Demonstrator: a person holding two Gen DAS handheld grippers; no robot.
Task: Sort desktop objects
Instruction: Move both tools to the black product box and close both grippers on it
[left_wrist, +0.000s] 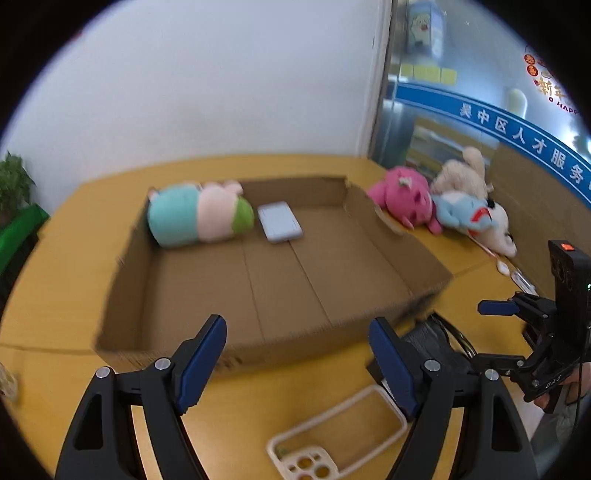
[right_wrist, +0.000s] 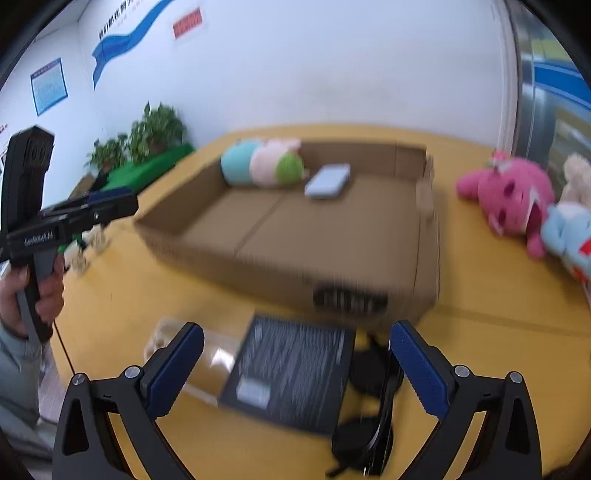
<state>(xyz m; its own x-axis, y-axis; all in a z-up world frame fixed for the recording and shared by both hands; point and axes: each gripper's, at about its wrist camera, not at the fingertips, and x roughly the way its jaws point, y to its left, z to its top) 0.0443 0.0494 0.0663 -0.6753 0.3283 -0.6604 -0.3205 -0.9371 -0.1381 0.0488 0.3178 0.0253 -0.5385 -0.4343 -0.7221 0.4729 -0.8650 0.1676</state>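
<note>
Left gripper (right_wrist: 110, 206) marked "GenRobot.AI", right gripper (right_wrist: 295, 365) spread wide

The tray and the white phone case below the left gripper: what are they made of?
The tray looks like plain brown corrugated cardboard: matte, with fold creases and raw-cut walls. The white phone case looks like soft, slightly glossy plastic or silicone, an open frame with camera cutouts; which one is unclear.

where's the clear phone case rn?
In the left wrist view, the clear phone case lies on the yellow table, between the open left gripper's fingers, outside the cardboard box.
</note>
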